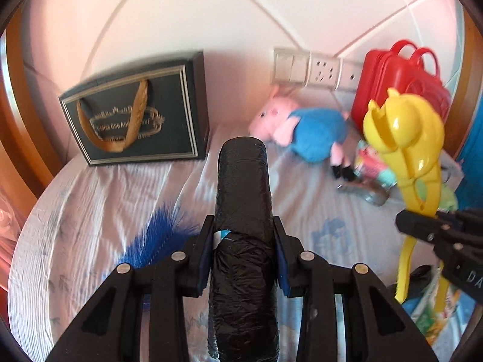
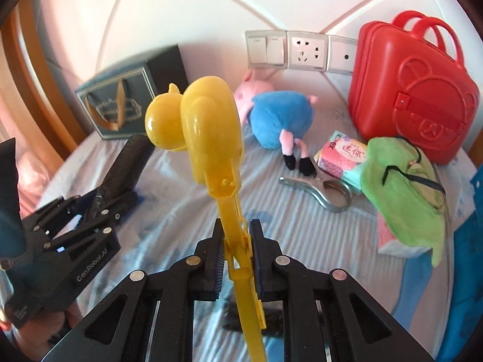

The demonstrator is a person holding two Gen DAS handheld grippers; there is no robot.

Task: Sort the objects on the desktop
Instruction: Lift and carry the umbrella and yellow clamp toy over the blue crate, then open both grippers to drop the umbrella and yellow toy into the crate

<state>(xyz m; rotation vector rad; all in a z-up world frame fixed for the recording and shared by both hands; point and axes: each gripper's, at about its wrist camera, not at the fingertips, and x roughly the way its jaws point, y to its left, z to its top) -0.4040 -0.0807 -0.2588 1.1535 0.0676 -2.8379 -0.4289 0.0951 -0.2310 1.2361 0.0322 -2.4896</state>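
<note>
My left gripper (image 1: 243, 235) is shut on a black roll of plastic bags (image 1: 243, 199) and holds it above the bed sheet; the roll also shows in the right wrist view (image 2: 129, 163). My right gripper (image 2: 237, 235) is shut on the handle of a yellow duck-shaped snowball clamp (image 2: 208, 114), held upright above the sheet. The clamp also shows at the right of the left wrist view (image 1: 404, 126), with the right gripper (image 1: 434, 226) below its head.
On the striped sheet (image 2: 302, 229) lie a pink and blue pig plush (image 2: 277, 114), a metal clip (image 2: 320, 187), a tissue pack (image 2: 341, 157), a green cloth (image 2: 404, 193), a blue brush (image 1: 157, 235). A red case (image 2: 413, 90) and dark gift bag (image 1: 135, 111) stand by the wall.
</note>
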